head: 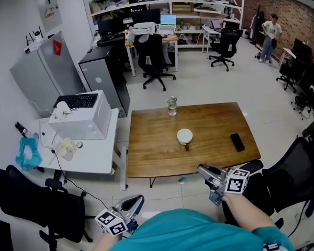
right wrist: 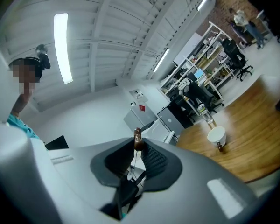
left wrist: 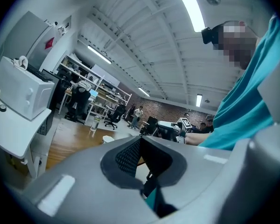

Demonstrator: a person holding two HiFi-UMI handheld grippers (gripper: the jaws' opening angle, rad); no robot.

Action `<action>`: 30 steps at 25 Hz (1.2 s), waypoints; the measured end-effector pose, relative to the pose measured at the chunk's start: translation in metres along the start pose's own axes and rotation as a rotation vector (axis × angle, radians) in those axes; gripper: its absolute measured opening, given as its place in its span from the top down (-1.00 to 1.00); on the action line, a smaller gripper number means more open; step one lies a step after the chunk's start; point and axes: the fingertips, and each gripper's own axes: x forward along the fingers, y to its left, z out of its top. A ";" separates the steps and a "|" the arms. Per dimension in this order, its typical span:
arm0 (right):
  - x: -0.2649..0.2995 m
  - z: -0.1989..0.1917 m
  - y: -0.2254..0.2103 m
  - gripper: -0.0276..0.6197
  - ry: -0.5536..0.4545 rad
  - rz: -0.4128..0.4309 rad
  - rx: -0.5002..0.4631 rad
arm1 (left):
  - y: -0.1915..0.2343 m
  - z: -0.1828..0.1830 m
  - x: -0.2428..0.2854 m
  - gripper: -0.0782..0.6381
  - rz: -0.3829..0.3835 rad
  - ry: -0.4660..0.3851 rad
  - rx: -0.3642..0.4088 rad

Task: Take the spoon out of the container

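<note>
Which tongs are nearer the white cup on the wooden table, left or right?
Right. The right tongs sit just past the near edge of the table, slightly right of the white cup; the left tongs are farther back, off to its left.

The left gripper (left wrist: 140,141) is being held with its jaws closed together and nothing between them. Beyond it, a white container (left wrist: 107,139) and a clear bottle (left wrist: 97,123) are being borne by the wooden table (left wrist: 67,143). The right side is being filled by a teal sleeve (left wrist: 252,101), and a white box (left wrist: 18,94) is being carried on a white desk (left wrist: 14,134) at left.
</note>
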 end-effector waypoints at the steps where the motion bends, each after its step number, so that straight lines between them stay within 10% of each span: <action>1: -0.012 -0.001 0.007 0.77 -0.008 -0.004 -0.008 | -0.011 -0.001 -0.002 0.79 -0.005 -0.006 0.008; 20: -0.362 0.053 0.070 0.77 -0.074 0.063 -0.040 | -0.331 -0.060 0.131 0.79 0.032 -0.012 0.025; 30: -0.415 0.035 0.116 0.77 -0.105 0.026 -0.093 | -0.371 -0.047 0.083 0.79 0.065 -0.044 0.046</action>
